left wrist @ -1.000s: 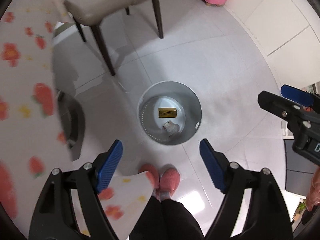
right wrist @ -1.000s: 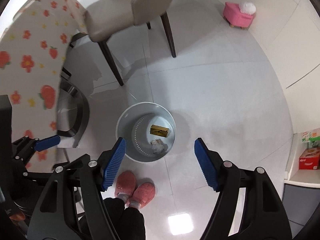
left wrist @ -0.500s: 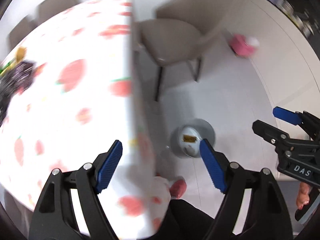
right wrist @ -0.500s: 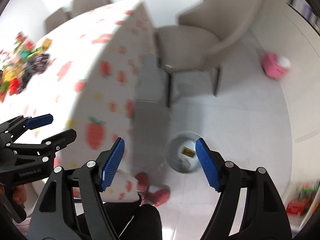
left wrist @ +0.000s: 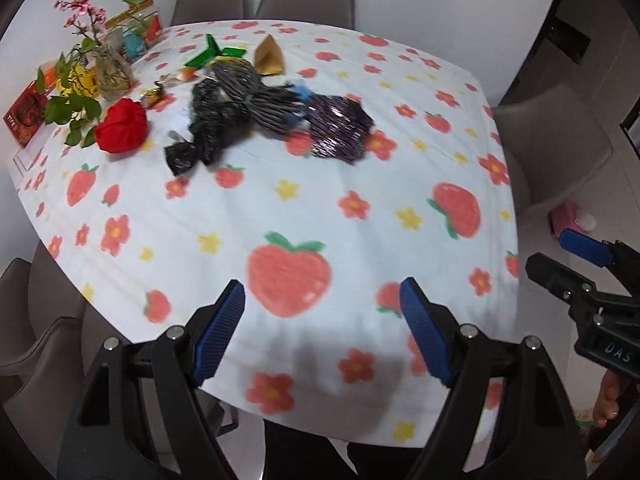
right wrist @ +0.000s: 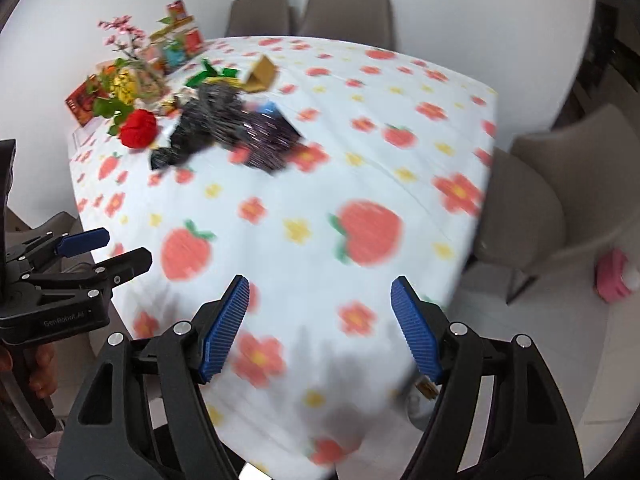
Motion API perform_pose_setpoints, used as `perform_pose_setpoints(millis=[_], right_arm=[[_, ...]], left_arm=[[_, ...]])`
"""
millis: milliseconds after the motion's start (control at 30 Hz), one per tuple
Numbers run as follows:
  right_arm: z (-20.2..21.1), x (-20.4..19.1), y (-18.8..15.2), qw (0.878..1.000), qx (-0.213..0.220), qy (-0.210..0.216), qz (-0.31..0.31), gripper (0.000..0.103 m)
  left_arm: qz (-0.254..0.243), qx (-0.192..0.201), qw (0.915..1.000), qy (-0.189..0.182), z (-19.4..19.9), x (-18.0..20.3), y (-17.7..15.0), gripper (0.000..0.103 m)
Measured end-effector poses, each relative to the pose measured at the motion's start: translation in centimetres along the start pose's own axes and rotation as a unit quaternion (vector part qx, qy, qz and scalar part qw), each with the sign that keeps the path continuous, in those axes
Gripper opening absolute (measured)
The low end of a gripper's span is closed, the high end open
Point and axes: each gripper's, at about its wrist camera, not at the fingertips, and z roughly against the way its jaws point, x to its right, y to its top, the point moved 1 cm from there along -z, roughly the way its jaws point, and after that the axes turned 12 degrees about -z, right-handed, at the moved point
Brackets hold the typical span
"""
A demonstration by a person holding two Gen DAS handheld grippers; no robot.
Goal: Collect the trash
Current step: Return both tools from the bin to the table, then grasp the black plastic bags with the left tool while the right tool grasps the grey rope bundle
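Trash sits in a cluster on the far left part of the surface, which is covered by a white cloth printed with strawberries and flowers. At the left edge stand red boxes and a glass vase of green stems, with a crumpled red wrapper just in front of them. Right of that lie crumpled black wrappers, a green wrapper and a tan paper packet behind them, then a dark glittery bag at the right end of the pile. The left gripper hangs over the near edge of the surface, spread wide with nothing between its blue pads, well apart from the trash. The right gripper is beside it, also spread and empty, over the near right corner. Further right stand grey chairs, and a pink stool on the floor. Both views are blurred.
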Motion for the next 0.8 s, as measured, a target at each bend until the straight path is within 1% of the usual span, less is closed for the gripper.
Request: perform_pose_setpoints(millis=[100, 200, 333, 400, 500, 667, 800], right_arm=[[-1.8, -5.1, 2.6, 1.0, 0.008, 0.008, 0.012, 0.071], [-3.9, -9.4, 5.4, 1.0, 0.014, 0.013, 0.02, 0.071], [-5.8, -12.7, 7.9, 0.999, 0.015, 0.009, 0.03, 0.071], [-7.1, -13.8, 9.1, 0.999, 0.011, 0.003, 0.036, 0.071], [-8.5, -14.8, 10.6, 0.999, 0.004, -0.001, 0.041, 0.071], [-10.7, -15.7, 12.9, 0.998, -0.005, -0.004, 0.066, 0.071], [-13.1, -16.0, 14.7, 0.996, -0.016, -0.004, 0.085, 0.071]], left_arm=[[0.005, 0.002, 0.9999, 0.014, 0.1, -5.1, 1.7, 0.079], [0.014, 0.006, 0.9998, 0.015, -0.2, -9.8, 3.2, 0.079], [0.004, 0.012, 0.9998, 0.012, -1.5, -13.3, 5.2, 0.079], [-0.003, 0.01, 0.9999, 0.013, -2.3, -14.3, 6.0, 0.079], [0.004, 0.004, 1.0, 0.002, -3.4, -15.6, 6.7, 0.079], [0.013, -0.007, 0.9999, -0.003, -5.4, -16.2, 7.4, 0.079], [0.029, -0.024, 0.9992, -0.011, -7.4, -16.8, 8.2, 0.079]])
